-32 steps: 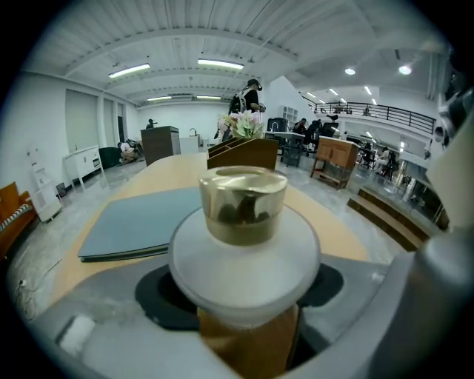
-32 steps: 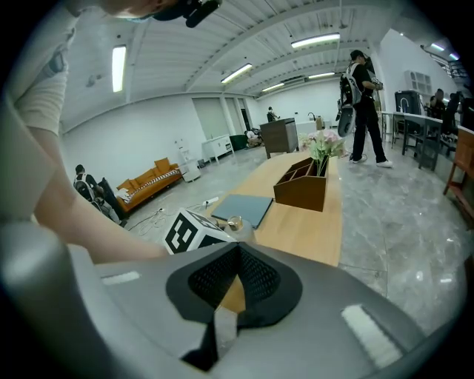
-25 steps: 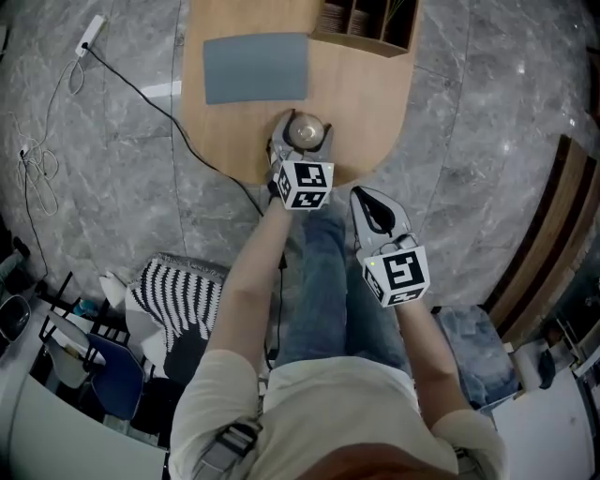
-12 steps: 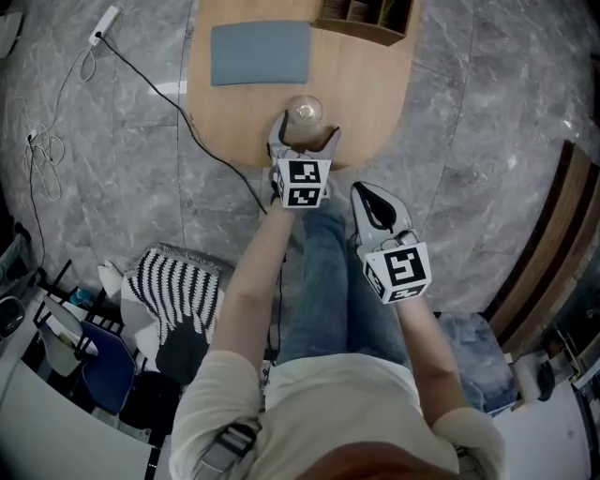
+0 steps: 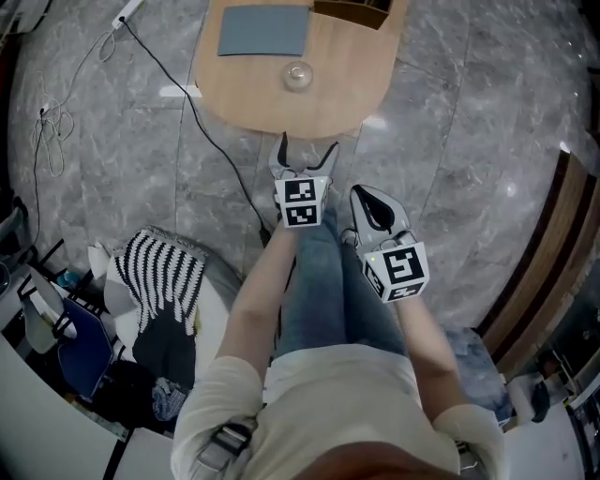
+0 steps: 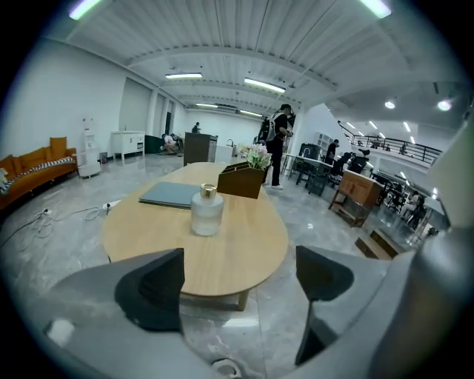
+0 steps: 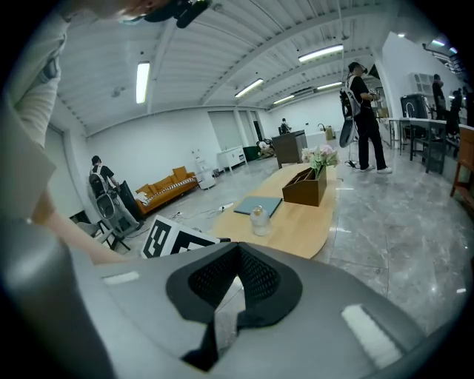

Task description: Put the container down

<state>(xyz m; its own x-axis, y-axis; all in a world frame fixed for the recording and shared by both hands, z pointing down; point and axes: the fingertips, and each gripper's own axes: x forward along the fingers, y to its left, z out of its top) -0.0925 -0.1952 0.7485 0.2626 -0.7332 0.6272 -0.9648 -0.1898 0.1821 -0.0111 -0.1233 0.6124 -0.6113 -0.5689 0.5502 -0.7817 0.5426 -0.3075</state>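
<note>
The small frosted glass container with a gold cap (image 5: 298, 75) stands upright on the oval light-wood table (image 5: 352, 94), near the table's middle and free of both tools. Just beyond it lies a flat grey-blue rectangular mat (image 5: 263, 31), and a dark brown wooden organiser box (image 5: 361, 7) sits at the far edge, to the right of the mat. The left gripper (image 5: 307, 150) hovers over the grey marble floor (image 5: 469, 141), short of the table's near edge and well apart from the container; its jaws are spread wide with nothing between them, and its own view looks past the black pads at the container on the tabletop. The right gripper (image 5: 364, 194) is held beside the left one, above the person's blue-jeaned legs (image 5: 328, 300), its jaws pressed together on nothing.
</note>
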